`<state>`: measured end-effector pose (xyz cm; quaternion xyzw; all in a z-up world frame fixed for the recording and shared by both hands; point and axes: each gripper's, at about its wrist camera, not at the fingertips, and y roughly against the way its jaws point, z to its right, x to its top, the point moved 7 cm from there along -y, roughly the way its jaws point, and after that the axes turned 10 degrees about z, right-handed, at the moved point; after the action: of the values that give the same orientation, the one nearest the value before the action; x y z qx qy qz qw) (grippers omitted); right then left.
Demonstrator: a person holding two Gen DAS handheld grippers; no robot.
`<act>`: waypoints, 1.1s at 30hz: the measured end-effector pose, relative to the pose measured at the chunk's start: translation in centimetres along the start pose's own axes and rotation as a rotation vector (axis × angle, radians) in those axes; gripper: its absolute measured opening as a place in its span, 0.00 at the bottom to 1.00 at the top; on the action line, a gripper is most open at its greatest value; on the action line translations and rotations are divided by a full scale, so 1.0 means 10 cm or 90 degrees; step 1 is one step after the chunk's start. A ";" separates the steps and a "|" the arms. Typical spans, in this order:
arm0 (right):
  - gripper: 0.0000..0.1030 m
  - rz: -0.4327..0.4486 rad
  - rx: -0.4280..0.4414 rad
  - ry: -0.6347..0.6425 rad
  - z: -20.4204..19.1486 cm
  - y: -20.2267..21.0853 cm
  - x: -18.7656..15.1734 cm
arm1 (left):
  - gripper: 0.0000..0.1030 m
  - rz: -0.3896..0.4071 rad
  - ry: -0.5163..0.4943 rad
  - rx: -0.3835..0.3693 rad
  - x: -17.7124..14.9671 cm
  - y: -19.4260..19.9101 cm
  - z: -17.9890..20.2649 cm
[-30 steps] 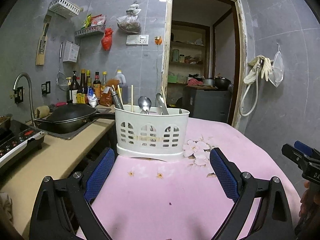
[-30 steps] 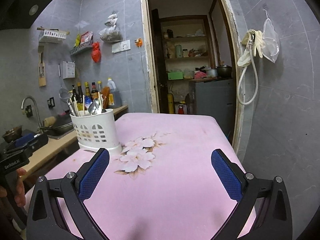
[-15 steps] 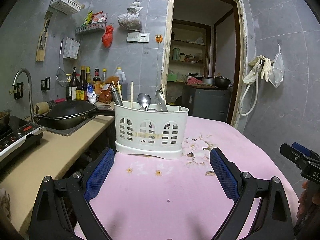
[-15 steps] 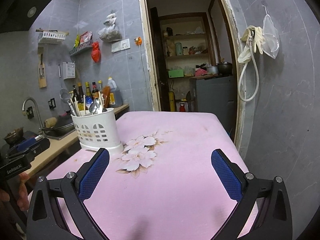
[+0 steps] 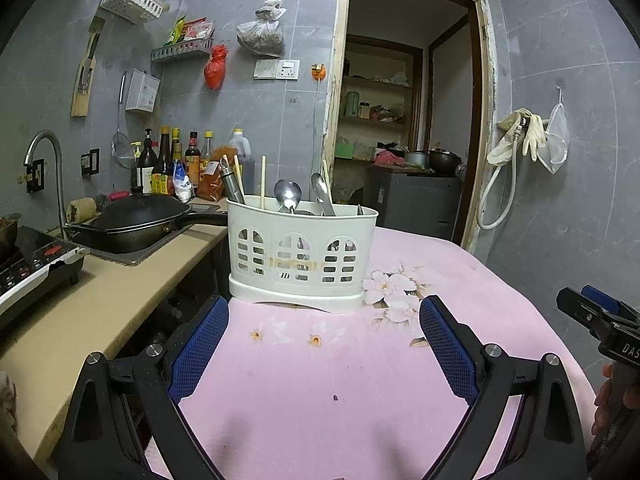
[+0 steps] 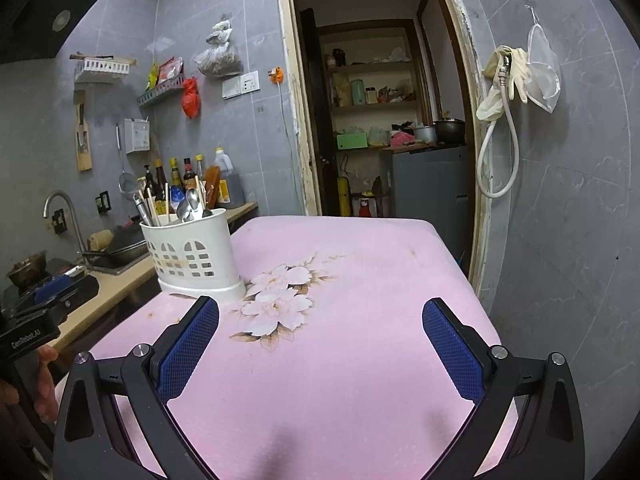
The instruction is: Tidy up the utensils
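Note:
A white slotted utensil holder (image 5: 301,254) (image 6: 194,254) stands upright near the left edge of the pink flowered table (image 5: 360,380) (image 6: 360,320). Metal spoons (image 5: 288,196) (image 6: 188,206), wooden chopsticks (image 5: 263,180) and a steel handle (image 5: 232,184) stick up out of it. My left gripper (image 5: 322,344) hovers open just in front of the holder, nothing between its blue pads. My right gripper (image 6: 320,344) is open too, above the table's middle, right of the holder. Each gripper shows at the edge of the other's view, held by a hand.
A beige counter (image 5: 100,292) runs along the table's left side with a black wok (image 5: 140,220), an induction cooker (image 5: 32,264), a tap and sauce bottles (image 5: 172,160). A doorway (image 5: 404,120) opens behind the table. A grey tiled wall with a hanging hose (image 6: 496,152) bounds the right.
Both cameras have shifted slightly; the holder sits a little lower and nearer in the left wrist view. Both grippers stay open and empty.

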<state>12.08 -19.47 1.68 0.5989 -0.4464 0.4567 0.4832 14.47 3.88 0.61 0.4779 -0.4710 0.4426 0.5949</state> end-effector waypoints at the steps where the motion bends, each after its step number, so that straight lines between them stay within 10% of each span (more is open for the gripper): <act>1: 1.00 -0.001 0.000 0.000 0.00 0.00 0.00 | 0.91 -0.001 0.001 0.000 0.00 0.00 0.00; 33: 1.00 -0.013 -0.001 0.001 0.00 -0.05 -0.06 | 0.91 -0.008 0.012 0.001 -0.04 -0.02 -0.01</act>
<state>12.43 -19.36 0.99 0.6030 -0.4399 0.4519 0.4886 14.57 3.93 0.16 0.4771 -0.4622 0.4439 0.6014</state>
